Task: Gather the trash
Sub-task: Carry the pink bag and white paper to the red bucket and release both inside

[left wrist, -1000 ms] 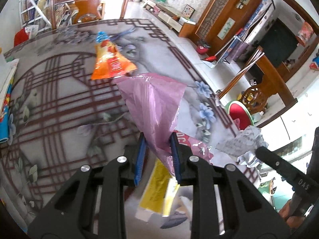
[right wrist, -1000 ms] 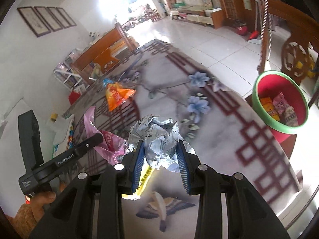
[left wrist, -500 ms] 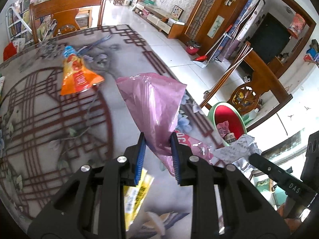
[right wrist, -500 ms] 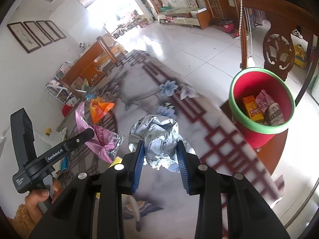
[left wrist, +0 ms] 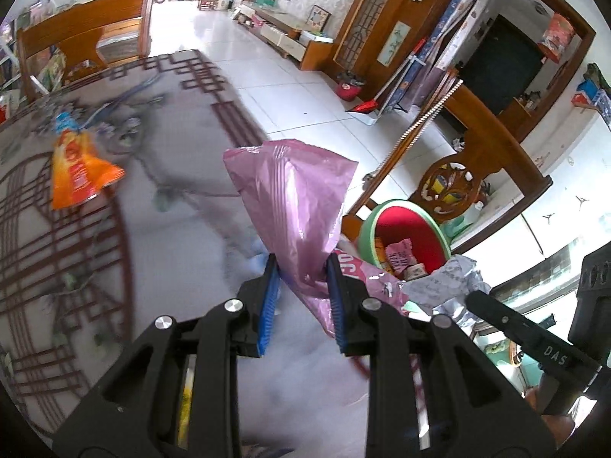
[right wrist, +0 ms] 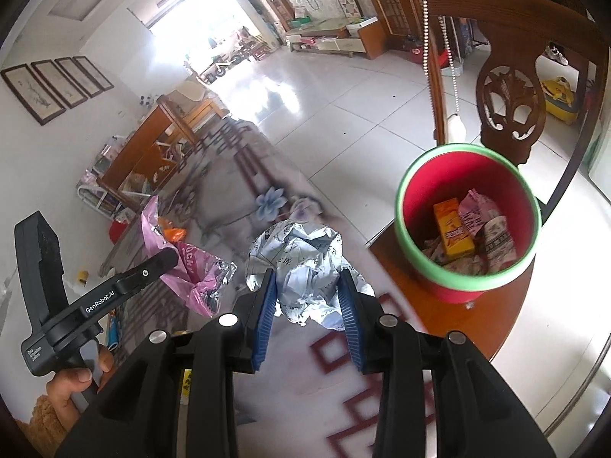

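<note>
My left gripper (left wrist: 301,267) is shut on a pink snack bag (left wrist: 298,206) and holds it above the patterned table. The bag also shows at the left of the right wrist view (right wrist: 191,263). My right gripper (right wrist: 307,282) is shut on a crumpled white paper ball (right wrist: 301,263), which also shows in the left wrist view (left wrist: 446,286). A red bin with a green rim (right wrist: 466,221) stands on a chair seat past the table edge, ahead and right of both grippers; it holds several wrappers. It shows in the left wrist view too (left wrist: 404,236).
An orange snack bag (left wrist: 76,175) lies on the table (left wrist: 160,252) at the far left. A carved wooden chair back (right wrist: 511,87) rises behind the bin. A yellow wrapper (left wrist: 185,400) lies under the left gripper. A wooden bench (left wrist: 84,45) stands at the table's far end.
Both grippers have moved right toward the table edge with their loads. The bin now looks closer and larger in both views. The orange bag has slid to the left of view.
</note>
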`<state>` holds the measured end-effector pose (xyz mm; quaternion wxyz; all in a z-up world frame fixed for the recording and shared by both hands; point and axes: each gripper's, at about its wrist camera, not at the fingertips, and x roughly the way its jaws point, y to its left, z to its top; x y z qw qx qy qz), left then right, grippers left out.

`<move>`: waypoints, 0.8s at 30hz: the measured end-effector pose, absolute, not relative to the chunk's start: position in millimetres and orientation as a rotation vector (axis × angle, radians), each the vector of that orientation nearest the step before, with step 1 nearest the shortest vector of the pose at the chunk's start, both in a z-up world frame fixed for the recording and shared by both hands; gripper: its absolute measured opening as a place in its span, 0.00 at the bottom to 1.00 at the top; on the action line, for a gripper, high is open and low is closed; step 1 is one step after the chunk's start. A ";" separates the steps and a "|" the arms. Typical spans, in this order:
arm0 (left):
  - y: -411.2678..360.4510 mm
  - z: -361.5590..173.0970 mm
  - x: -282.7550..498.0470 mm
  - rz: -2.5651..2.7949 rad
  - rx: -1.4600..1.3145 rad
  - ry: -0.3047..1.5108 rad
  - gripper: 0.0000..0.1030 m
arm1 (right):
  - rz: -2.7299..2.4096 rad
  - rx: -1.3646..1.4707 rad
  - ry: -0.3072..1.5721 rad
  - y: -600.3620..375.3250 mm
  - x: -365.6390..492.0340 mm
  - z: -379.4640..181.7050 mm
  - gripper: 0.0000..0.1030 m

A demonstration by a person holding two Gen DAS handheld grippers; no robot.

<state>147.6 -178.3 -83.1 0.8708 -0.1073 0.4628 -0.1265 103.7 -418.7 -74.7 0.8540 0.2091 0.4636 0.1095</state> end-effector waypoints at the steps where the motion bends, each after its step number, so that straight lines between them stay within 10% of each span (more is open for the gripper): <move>1: -185.3 -82.2 149.1 -0.272 -0.221 0.966 0.23 | 0.226 0.443 0.974 -426.0 105.2 -74.4 0.32; 24: -330.3 -93.0 206.1 -0.419 -0.114 1.001 0.24 | 0.002 0.530 0.903 -590.1 125.5 -71.7 0.32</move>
